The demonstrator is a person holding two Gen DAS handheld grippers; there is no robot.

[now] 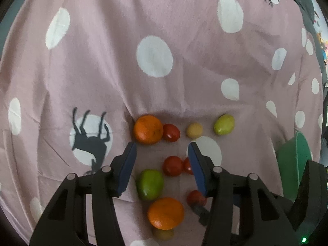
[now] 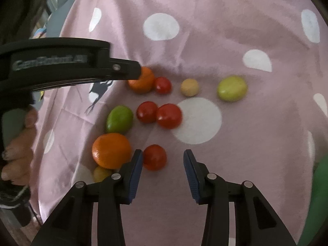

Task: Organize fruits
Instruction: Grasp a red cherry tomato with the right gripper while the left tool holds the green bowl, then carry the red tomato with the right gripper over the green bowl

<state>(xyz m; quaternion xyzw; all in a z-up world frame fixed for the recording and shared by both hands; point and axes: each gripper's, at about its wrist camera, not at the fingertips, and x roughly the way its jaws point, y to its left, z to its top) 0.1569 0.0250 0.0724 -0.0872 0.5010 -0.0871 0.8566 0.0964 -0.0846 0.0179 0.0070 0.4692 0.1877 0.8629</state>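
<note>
Pink spotted cloth (image 1: 114, 65) carries your scattered fruits (image 2: 146, 111). Your left gripper (image 1: 162, 151) and right gripper (image 2: 163, 158) hover above them, fingers apart, holding nothing; green bowl (image 1: 295, 164) sits at right.

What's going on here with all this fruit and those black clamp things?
A person holds a two-finger gripper in each hand over a pink spotted cloth strewn with oranges, red tomatoes and green fruits. Both the left gripper and the right gripper are open and hold nothing. A green bowl waits at the cloth's edge, with no fruit seen in it yet.
</note>
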